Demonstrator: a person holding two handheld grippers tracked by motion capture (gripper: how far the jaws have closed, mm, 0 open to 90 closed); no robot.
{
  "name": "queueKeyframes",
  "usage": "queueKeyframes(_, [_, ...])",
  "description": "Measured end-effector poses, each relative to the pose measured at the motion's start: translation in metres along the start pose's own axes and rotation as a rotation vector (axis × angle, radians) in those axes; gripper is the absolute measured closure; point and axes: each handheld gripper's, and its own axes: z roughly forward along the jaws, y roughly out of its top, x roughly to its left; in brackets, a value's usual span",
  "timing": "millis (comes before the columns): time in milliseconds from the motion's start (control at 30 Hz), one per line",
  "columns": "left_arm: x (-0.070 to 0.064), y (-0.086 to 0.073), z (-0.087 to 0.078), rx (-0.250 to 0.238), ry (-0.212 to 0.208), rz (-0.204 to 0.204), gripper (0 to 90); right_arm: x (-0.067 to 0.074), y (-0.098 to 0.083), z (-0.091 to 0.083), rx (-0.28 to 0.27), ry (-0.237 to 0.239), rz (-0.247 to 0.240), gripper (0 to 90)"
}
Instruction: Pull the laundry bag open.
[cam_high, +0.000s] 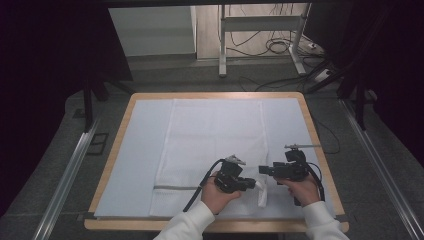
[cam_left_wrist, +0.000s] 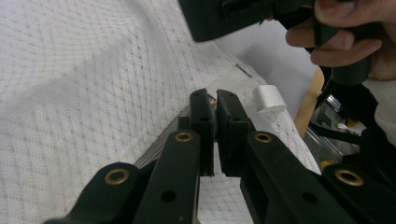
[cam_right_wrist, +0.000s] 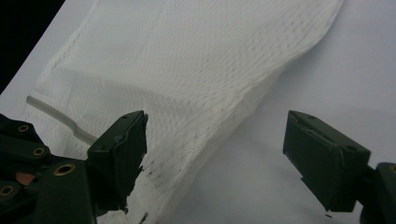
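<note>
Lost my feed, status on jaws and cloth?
Left gripper shut on white mesh cloth near its corner. Right gripper open beside it. Nothing in the way.

Your left gripper (cam_high: 248, 184) and right gripper (cam_high: 264, 170) sit close together at near right part of table (cam_high: 116, 150); little passing room between them. Raised fold of mesh cloth (cam_high: 215, 135) lies under that gap, bunched near your left jaws. Small white cylinder (cam_left_wrist: 268, 98) rests on cloth just beyond left jaws, in line of forward reach. Far half of cloth lies flat; open room above it. Bare mat strips left and right of cloth free. Your right jaws stand wide, bare mat under outer jaw.
</note>
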Motion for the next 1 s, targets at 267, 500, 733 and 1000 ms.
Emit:
queueKeyframes(267, [0.000,0.000,0.000,-0.002,-0.001,-0.002,86.8,0.001,-0.003,0.012,0.035,0.044,0.048,26.8])
queueKeyframes(500, [0.001,0.000,0.000,0.003,-0.003,0.001,86.8,0.001,-0.005,0.020,0.042,0.085,0.078,36.7])
queueKeyframes(733, [0.001,0.000,0.000,0.006,-0.002,0.003,86.8,0.004,-0.006,0.027,0.072,0.100,0.076,45.5])
queueKeyframes(1000, [0.001,0.000,0.003,0.011,0.002,-0.001,86.7,0.006,-0.006,0.035,0.117,0.141,0.055,72.1])
